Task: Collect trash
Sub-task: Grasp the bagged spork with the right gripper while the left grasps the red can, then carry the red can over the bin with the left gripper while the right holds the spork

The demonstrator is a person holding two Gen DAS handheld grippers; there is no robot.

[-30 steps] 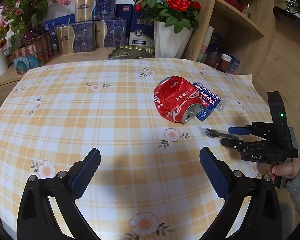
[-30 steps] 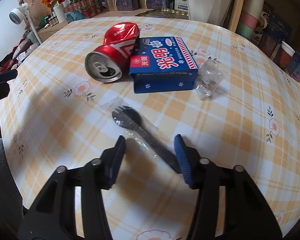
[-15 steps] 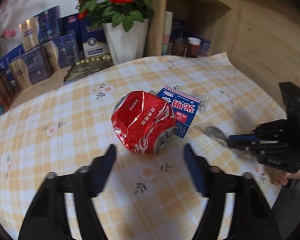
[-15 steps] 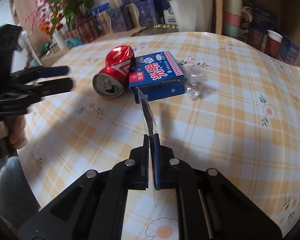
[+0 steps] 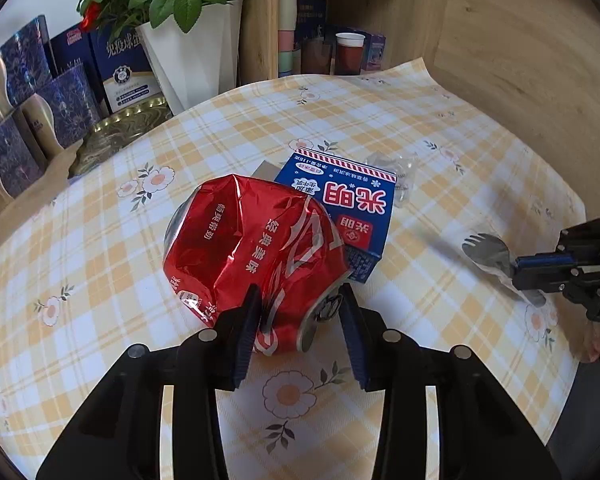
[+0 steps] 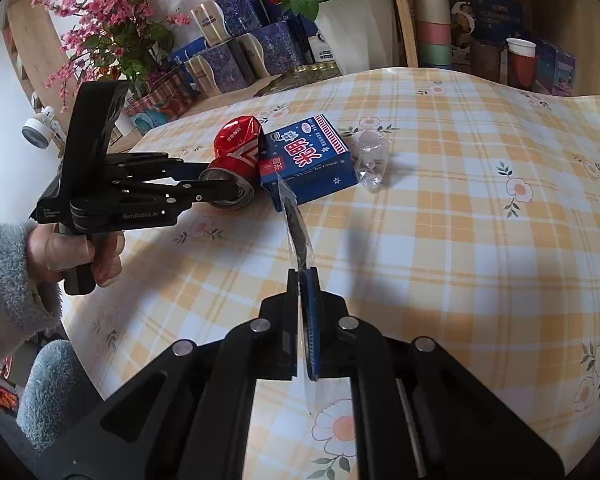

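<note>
The crushed red can (image 5: pixel 252 248) lay on its side on the checked tablecloth (image 5: pixel 440 128), its thin metal creased into sharp, shiny folds and its round opened end turned toward the left wrist camera. The left gripper (image 5: pixel 300 320) had its two blue ribbed pads on either side of that end, the left pad against the crumpled wall and the right pad close by the rim; whether both pads pressed the metal could not be told. From the right wrist view the same gripper (image 6: pixel 224 186) reached the can's mouth from the side, held by a hand (image 6: pixel 76 252) in a fluffy grey sleeve.

Touching the can on its far side sat a flat blue carton (image 5: pixel 340 208), a cardboard box with white and red lettering and a striped edge. Just beyond it lay a small crumpled piece of clear plastic wrap (image 6: pixel 370 158).

The right gripper (image 6: pixel 302 280) was pressed together on a black plastic spork (image 6: pixel 296 224) sealed in a thin clear sleeve, lifted off the cloth with the tined end pointing forward.

The cloth was glossy, in yellow and white squares with printed flowers. Behind it stood a white faceted pot of red roses (image 5: pixel 188 40), dark blue patterned gift boxes (image 5: pixel 60 96) and stacked paper cups (image 6: pixel 432 20) on a wooden shelf.
</note>
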